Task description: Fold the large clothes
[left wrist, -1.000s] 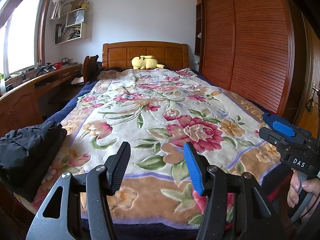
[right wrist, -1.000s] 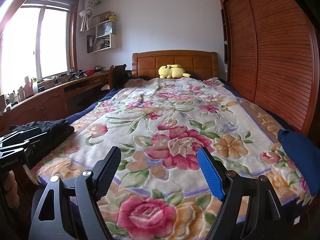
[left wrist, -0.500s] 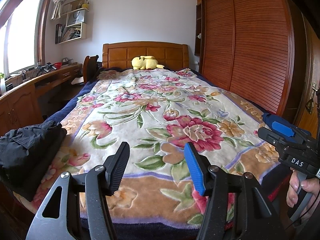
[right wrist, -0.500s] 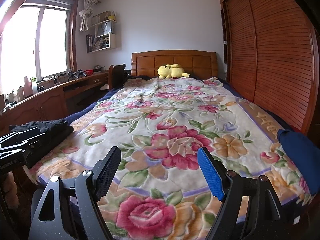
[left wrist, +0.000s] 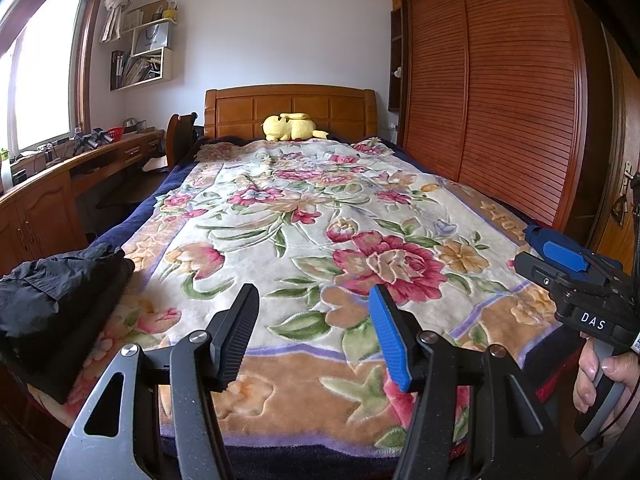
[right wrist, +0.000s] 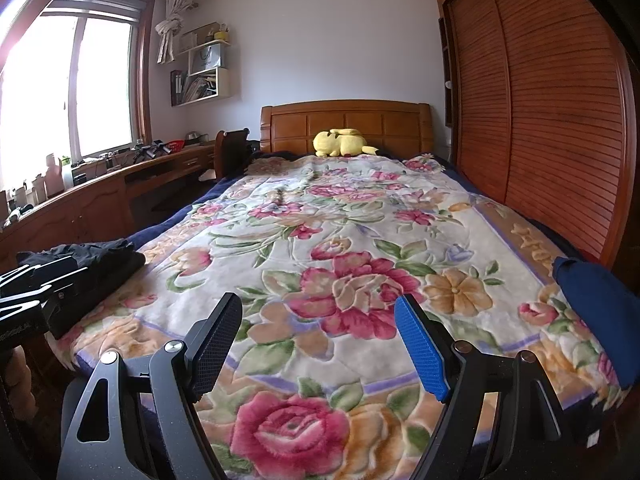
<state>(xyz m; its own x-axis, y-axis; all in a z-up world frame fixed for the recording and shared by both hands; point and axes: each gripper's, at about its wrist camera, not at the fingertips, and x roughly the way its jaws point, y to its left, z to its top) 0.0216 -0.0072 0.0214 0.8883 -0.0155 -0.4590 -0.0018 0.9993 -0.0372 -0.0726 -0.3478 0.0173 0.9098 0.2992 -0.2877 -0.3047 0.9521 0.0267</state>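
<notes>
Bedroom: bed (left wrist: 400, 446) spread with a floral blanket (left wrist: 304, 232), wooden headboard (left wrist: 290, 110) at the far end, louvred wardrobe doors (left wrist: 496, 92) along the side beyond the blue fingers, window (right wrist: 60, 88) and long wooden surface (right wrist: 100, 196) along the side beyond the black fingers, wall shelves (left wrist: 144, 56) above it. Left gripper (left wrist: 314, 334): fingers apart, nothing between them, hovering over the blanket's near border. Right gripper (right wrist: 318, 346): fingers wide apart, nothing between them, likewise over the near border; a hand (left wrist: 604, 376) grips its handle in the left view. Black garment (left wrist: 52, 300): bundled, on the bed's near corner, outboard of the black finger (left wrist: 236, 334) of the left gripper, long axis running roughly up the bed edge toward the headboard; which end is which cannot be told. Blue garment (right wrist: 596, 312): on the opposite near corner, outboard of the blue finger (right wrist: 420, 354) of the right gripper. Yellow plush toy (left wrist: 290, 126): far ahead of the fingers, against the headboard. Chair (right wrist: 230, 152): beside the bed's far end, at the surface.
</notes>
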